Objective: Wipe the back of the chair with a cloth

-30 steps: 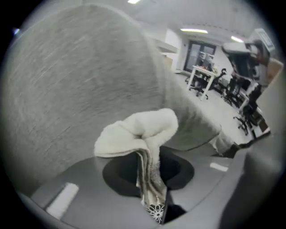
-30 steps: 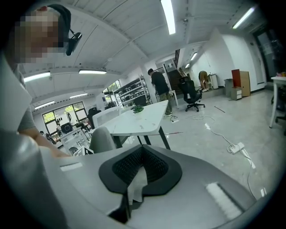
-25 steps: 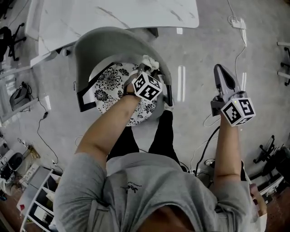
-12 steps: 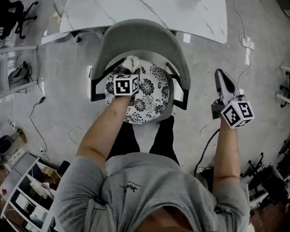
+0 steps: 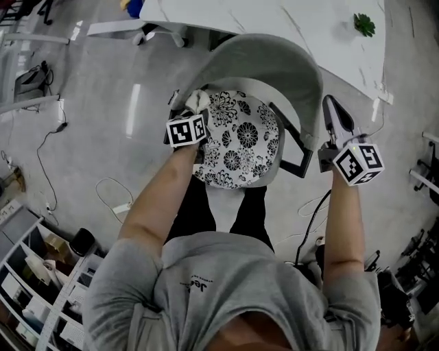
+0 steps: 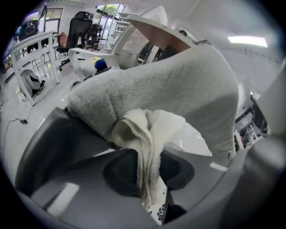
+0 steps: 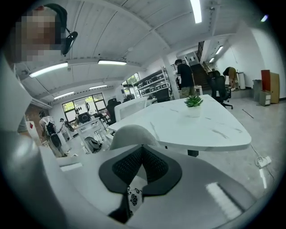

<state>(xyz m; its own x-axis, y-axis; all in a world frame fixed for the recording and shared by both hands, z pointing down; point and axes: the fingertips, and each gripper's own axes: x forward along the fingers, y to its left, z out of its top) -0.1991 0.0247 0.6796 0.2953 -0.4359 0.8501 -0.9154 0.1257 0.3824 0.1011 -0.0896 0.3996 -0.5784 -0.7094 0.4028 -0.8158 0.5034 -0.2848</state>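
Observation:
A chair with a curved grey back (image 5: 274,62) and a flower-print seat cushion (image 5: 240,140) stands in front of me. In the head view my left gripper (image 5: 194,113) is shut on a cream cloth (image 5: 197,101) at the left end of the back's inner face. The left gripper view shows the cloth (image 6: 152,134) bunched between the jaws of the left gripper (image 6: 149,161) and pressed against the fuzzy grey back (image 6: 178,85). My right gripper (image 5: 330,106) hangs just right of the chair, shut and empty. From the right gripper (image 7: 142,150), the chair back (image 7: 132,134) shows beyond the tips.
A white marble table (image 5: 274,20) with a small green plant (image 5: 363,25) stands right behind the chair. Black armrests (image 5: 295,147) flank the seat. Cables (image 5: 113,199) lie on the floor, and shelves (image 5: 27,274) stand at lower left. People (image 7: 184,78) stand far off.
My left gripper has carried the cloth along the chair back from its right end to its left end. The right gripper now sits closer to the chair's right side.

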